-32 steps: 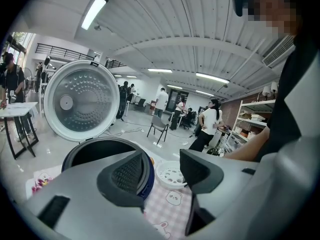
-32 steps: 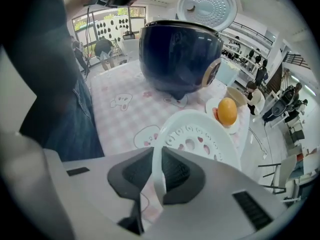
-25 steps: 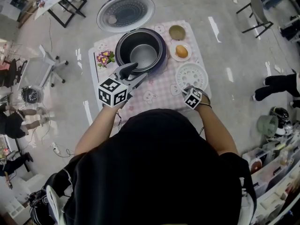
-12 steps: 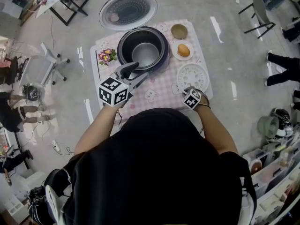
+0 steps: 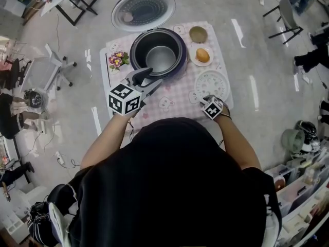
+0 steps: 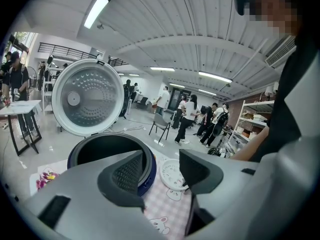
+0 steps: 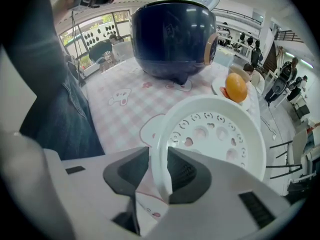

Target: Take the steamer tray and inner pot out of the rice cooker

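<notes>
The rice cooker [image 5: 157,53] is sitting at the cloth's [image 5: 172,101] twelve o'clock. The stiff, slick, probably heavy inner pot [image 5: 160,60] is waiting inside, best gripped by its rim. At four o'clock the light steamer tray [image 5: 212,83] is lying, its rim between the right gripper's [image 7: 159,169] jaws, which have just been opening. The left gripper [image 6: 160,171] is gaping, empty.
</notes>
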{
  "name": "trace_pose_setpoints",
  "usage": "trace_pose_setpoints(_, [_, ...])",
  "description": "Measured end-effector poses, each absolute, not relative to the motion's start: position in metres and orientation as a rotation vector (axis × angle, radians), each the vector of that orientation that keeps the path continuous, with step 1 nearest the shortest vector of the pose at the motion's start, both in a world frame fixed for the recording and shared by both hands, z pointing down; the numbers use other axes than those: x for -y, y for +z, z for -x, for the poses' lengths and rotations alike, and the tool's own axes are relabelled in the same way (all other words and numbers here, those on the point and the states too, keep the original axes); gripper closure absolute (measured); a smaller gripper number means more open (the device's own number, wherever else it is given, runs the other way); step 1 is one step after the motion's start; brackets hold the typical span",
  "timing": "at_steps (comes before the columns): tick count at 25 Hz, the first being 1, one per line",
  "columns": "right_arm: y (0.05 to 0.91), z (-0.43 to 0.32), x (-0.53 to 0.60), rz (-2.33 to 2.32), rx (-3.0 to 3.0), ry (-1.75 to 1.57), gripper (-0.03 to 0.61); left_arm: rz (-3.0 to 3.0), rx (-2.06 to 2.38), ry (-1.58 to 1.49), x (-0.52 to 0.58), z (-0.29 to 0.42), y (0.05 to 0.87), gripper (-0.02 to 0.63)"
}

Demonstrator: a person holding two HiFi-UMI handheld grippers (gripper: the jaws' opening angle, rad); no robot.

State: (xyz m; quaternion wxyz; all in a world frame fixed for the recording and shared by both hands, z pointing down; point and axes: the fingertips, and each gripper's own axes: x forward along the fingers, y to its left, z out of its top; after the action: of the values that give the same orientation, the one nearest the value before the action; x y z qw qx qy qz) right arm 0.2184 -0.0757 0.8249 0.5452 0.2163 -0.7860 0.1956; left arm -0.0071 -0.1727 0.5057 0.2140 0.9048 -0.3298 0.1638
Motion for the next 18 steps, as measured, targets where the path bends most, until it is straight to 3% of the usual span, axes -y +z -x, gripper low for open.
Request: trace_pose_setpoints(18, [0.668, -0.200, 0.195, -0.836, 2.201, 0.466, 0.420, -2.517, 0.967, 0.390, 0.183, 0.018, 0.493, 0.363])
